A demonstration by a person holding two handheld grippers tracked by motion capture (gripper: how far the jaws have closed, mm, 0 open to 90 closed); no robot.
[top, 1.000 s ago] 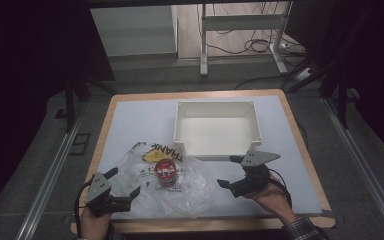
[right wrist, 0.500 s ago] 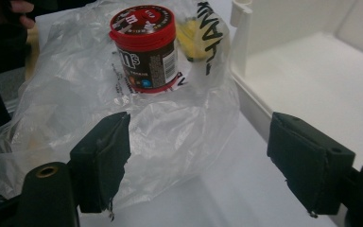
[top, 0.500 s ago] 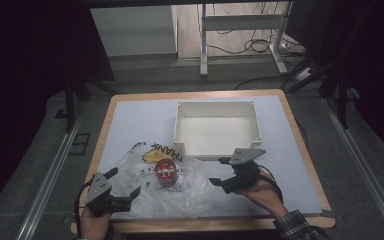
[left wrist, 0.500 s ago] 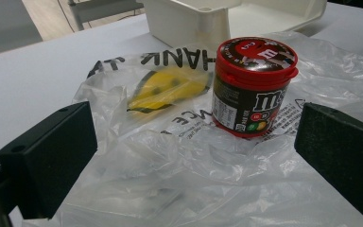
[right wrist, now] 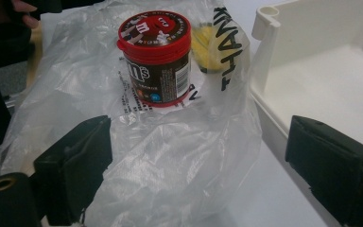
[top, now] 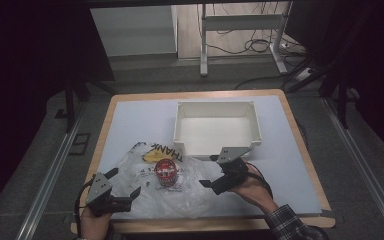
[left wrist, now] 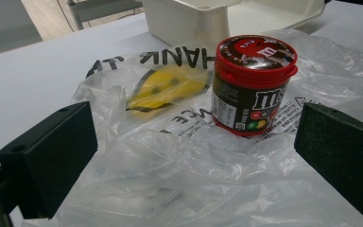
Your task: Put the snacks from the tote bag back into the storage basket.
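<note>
Two grippers flank one clear plastic bag spread on the worktop, the red-lidded candy jar standing upright on it. At far left, my left gripper sits low at the bag's near-left corner, fingers wide, film lying between them and nothing pinched. The jar lies ahead and to the right of those fingers, its long axis vertical; a yellow item shows under the film beyond. Further right, my right gripper is about as near the jar, at the bag's right edge, held level and aimed left; its fingers have just been opening, film only between them. White bin is just beyond it.
</note>
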